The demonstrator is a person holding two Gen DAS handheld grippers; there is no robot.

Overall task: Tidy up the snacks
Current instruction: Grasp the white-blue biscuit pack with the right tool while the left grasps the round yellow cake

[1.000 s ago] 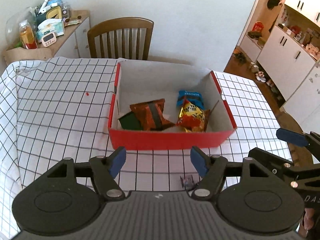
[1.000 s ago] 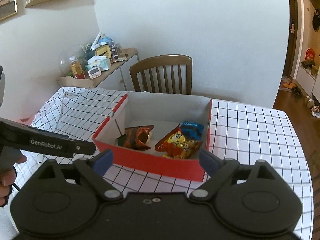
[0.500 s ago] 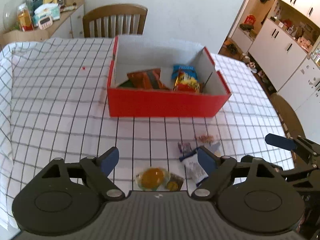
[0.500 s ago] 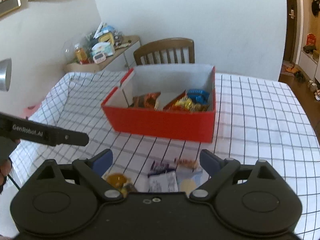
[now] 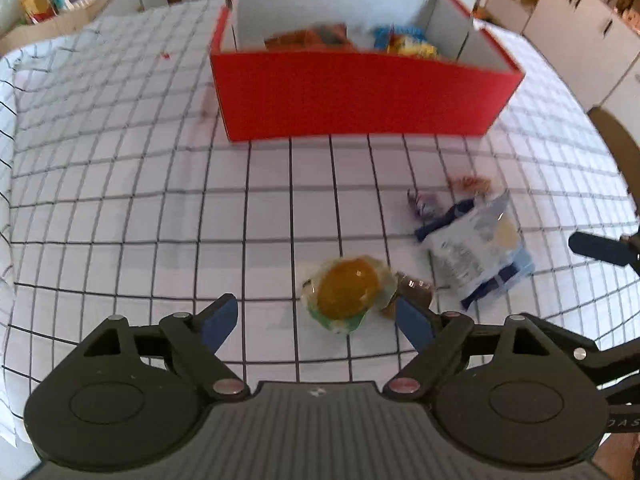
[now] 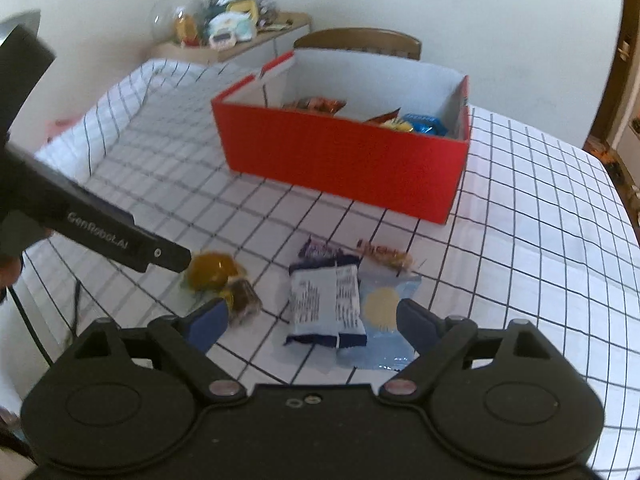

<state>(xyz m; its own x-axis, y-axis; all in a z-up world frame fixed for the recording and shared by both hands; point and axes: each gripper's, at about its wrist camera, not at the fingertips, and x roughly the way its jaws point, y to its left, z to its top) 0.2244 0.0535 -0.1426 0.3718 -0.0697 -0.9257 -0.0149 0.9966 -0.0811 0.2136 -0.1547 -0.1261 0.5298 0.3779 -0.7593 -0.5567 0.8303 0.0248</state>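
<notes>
A red box [image 5: 360, 96] with white inner walls holds several snack bags at the far side of the checked tablecloth. Loose snacks lie in front of it: a round yellow-orange snack [image 5: 346, 292], a small brown candy [image 5: 416, 294], blue-and-white packets [image 5: 476, 248], a purple candy [image 5: 424, 202] and an orange candy [image 5: 470, 184]. My left gripper [image 5: 316, 322] hangs open just short of the yellow snack. My right gripper [image 6: 312, 322] is open, jaws closing slightly, over the blue-and-white packets [image 6: 328, 304] without pressing them. The yellow snack [image 6: 210, 270] lies to its left.
A wooden chair [image 6: 360, 40] stands behind the table. A side cabinet [image 6: 232, 44] crowded with bottles and boxes sits at the back left. White cupboards [image 5: 580, 12] stand at the right. The left gripper's finger [image 6: 120, 240] crosses the right wrist view.
Both grippers have come down toward the table and tilted downward. The loose snacks in front of the box came into view. The left jaws have spread wider.
</notes>
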